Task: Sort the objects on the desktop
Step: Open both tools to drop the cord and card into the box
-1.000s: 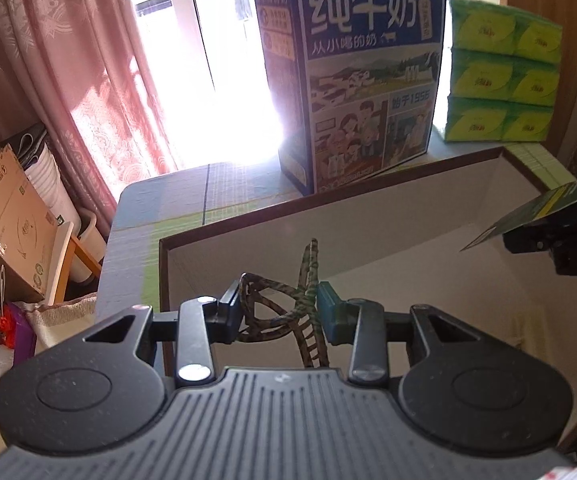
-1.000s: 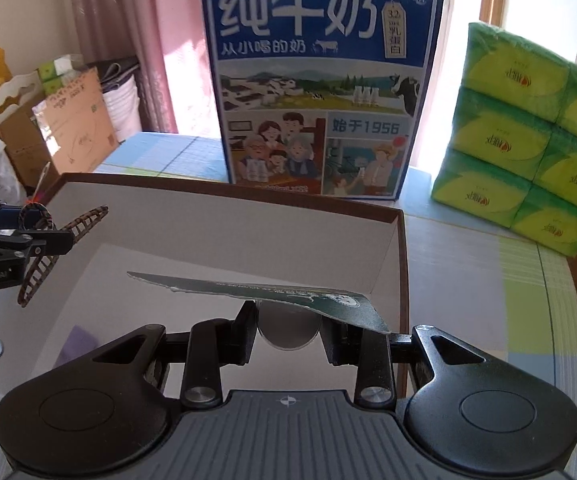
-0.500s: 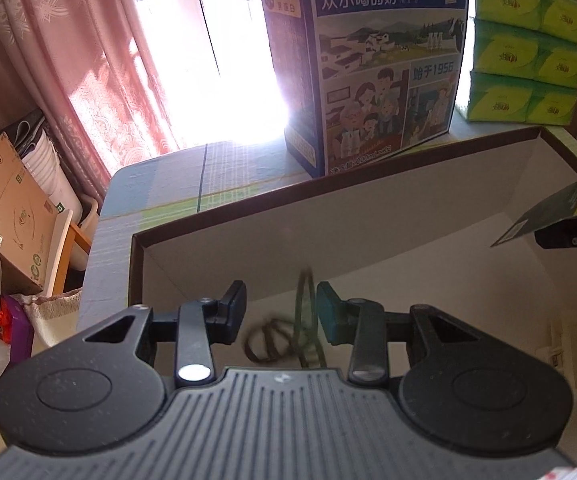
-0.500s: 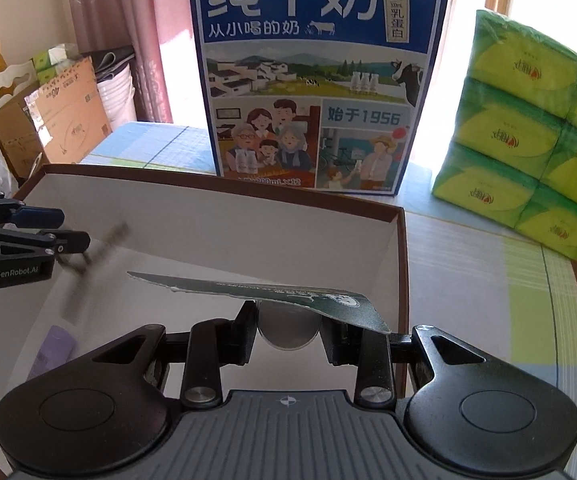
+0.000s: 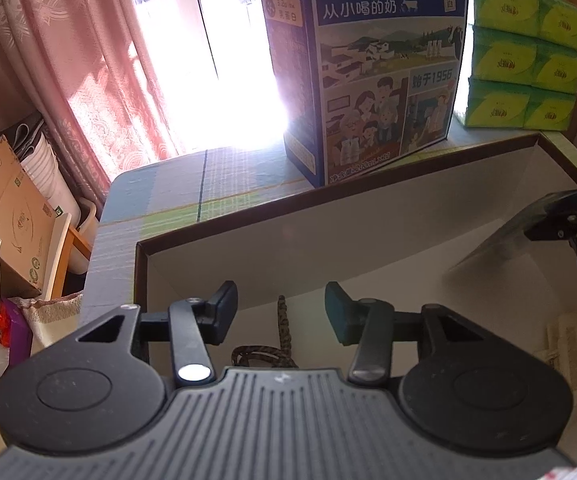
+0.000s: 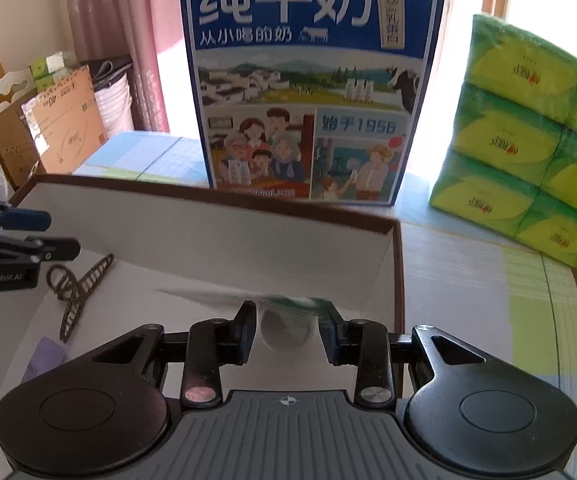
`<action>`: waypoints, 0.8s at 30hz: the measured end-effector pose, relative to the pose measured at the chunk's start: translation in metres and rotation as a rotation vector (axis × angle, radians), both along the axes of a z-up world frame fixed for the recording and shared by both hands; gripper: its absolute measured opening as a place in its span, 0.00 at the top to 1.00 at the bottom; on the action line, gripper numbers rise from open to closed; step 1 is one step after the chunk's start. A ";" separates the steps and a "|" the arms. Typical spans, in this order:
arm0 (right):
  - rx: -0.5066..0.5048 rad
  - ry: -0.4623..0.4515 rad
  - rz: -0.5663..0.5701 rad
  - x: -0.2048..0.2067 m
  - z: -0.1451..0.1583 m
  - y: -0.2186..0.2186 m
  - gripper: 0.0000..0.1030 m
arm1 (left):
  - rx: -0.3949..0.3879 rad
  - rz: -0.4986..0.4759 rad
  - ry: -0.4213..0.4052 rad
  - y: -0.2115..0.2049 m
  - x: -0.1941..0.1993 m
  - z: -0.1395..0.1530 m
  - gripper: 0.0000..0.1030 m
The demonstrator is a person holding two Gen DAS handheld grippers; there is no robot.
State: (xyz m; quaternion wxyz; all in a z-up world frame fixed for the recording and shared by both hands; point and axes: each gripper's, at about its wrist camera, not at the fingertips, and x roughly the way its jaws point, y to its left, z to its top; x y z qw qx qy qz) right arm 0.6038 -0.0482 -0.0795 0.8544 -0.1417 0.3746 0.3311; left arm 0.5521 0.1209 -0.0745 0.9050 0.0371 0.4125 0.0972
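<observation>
Your left gripper has opened, dropping the hair clip into the box; your right gripper now spreads, releasing its blurred green packet.

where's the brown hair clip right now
The brown hair clip lies on the floor of the white box, at the left of the right wrist view, just below the left gripper, whose jaws are open, with a purple card beside it.
</observation>
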 end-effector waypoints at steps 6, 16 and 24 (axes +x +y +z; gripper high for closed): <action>0.046 -0.030 0.000 -0.002 0.007 -0.006 0.32 | 0.004 -0.014 -0.012 -0.003 -0.007 0.005 0.44; 0.031 -0.039 0.049 -0.021 0.012 -0.017 0.19 | -0.003 -0.020 -0.024 -0.009 -0.024 0.016 0.31; 0.043 -0.049 0.055 -0.040 0.020 -0.023 0.07 | -0.011 -0.014 -0.021 -0.018 -0.043 0.027 0.23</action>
